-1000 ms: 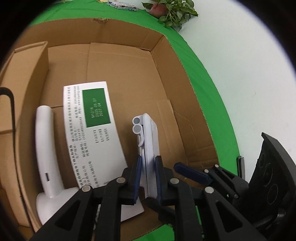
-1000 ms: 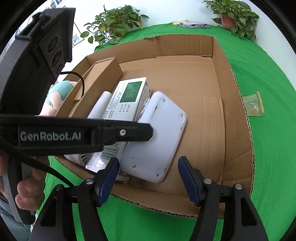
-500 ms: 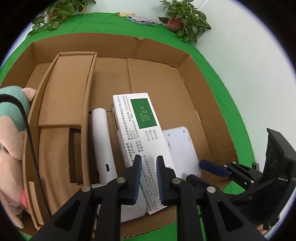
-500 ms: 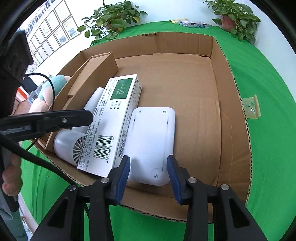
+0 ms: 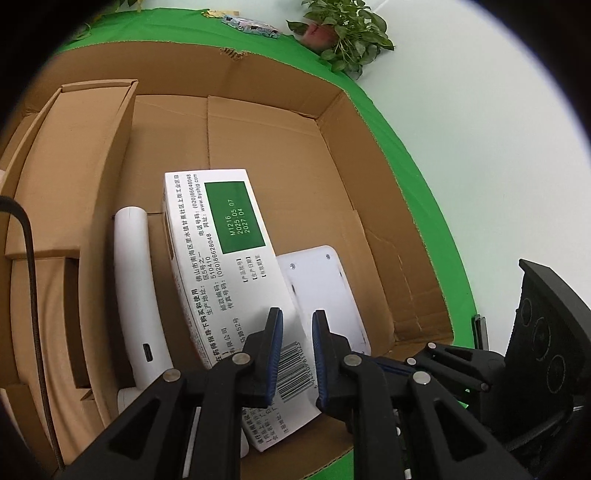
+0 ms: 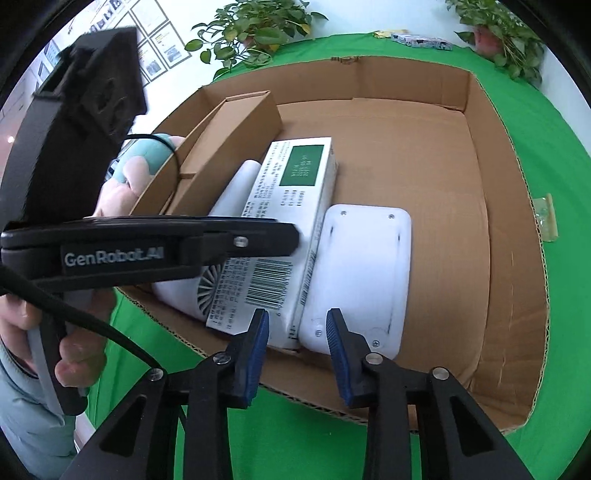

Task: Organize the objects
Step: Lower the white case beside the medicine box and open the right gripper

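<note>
We see a large cardboard box (image 6: pixel 476 206) lying open on the green desk (image 6: pixel 554 155). Inside it, along the near wall, three things lie side by side: a white handheld fan (image 6: pixel 207 291) on the left, a white medicine carton (image 6: pixel 288 229) with a green label and a barcode in the middle, and a flat white device (image 6: pixel 365 266) with rounded corners on the right, touching the carton's long edge. A smaller brown cardboard box (image 6: pixel 236 129) sits further left, against the big box's left wall, and a plush toy (image 6: pixel 147 158) shows just outside that wall.

Our left hand-held gripper (image 5: pixel 297 350) hovers over the barcode end of the carton with its jaws nearly together and nothing between them. In the right wrist view it reaches across from the left, held by a hand (image 6: pixel 48 332).

Our right hand-held gripper (image 6: pixel 297 350) hangs above the near edge of the big box, over the seam where carton and white device meet. Its jaws have just been closing; they stand apart, and we see nothing gripped between the pads.

Potted plants (image 6: pixel 258 29) stand at the far edge of the desk.
</note>
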`<control>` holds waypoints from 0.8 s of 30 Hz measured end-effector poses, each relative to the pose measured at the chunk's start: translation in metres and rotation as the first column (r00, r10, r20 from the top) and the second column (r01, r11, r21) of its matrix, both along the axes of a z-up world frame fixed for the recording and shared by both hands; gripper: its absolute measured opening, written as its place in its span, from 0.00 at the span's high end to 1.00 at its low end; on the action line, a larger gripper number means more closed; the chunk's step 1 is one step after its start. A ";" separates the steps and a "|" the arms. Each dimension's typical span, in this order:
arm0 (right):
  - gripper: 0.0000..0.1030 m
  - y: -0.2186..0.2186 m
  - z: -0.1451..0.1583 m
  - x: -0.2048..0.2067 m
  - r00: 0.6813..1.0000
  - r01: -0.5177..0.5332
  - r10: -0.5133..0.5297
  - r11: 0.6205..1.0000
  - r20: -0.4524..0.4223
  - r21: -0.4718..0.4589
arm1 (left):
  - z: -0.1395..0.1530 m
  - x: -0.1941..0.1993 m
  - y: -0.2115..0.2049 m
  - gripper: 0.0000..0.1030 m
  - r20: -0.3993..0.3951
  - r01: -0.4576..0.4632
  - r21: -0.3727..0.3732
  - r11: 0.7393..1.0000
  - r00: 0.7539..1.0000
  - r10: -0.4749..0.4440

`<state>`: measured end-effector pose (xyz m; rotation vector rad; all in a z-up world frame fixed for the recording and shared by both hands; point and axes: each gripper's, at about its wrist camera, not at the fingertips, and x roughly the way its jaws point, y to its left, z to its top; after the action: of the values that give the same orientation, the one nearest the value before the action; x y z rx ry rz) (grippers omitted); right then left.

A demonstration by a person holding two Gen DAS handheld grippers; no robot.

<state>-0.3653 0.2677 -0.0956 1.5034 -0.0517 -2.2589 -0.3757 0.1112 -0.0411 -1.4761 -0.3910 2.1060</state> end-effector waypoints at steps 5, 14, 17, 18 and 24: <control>0.51 0.007 0.007 0.004 0.999 0.029 -0.029 1.000 -0.017 -0.005 | 0.017 0.005 -0.012 0.66 -0.061 -0.082 -0.106 0.991 0.995 0.076; 0.23 0.001 0.014 0.006 0.999 0.029 -0.030 0.999 -0.028 -0.032 | 0.013 -0.006 -0.008 0.39 -0.001 -0.105 -0.071 0.992 0.994 0.106; 0.23 -0.006 0.011 0.007 1.000 0.020 -0.020 0.999 -0.019 -0.039 | 0.009 -0.017 -0.010 0.39 0.007 -0.098 -0.026 0.995 0.995 0.099; 0.23 -0.009 0.010 0.007 1.000 0.015 -0.016 0.999 -0.018 -0.044 | 0.007 -0.018 -0.011 0.39 0.013 -0.093 -0.007 0.996 0.996 0.094; 0.23 -0.021 0.006 0.008 1.000 -0.014 0.014 0.994 -0.002 -0.112 | 0.005 -0.015 -0.016 0.39 0.016 -0.057 0.027 0.998 0.998 0.056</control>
<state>-0.3575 0.2468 -0.0897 1.4393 -0.1637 -2.2075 -0.3908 0.0956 -0.0363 -1.4822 -0.4704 2.1261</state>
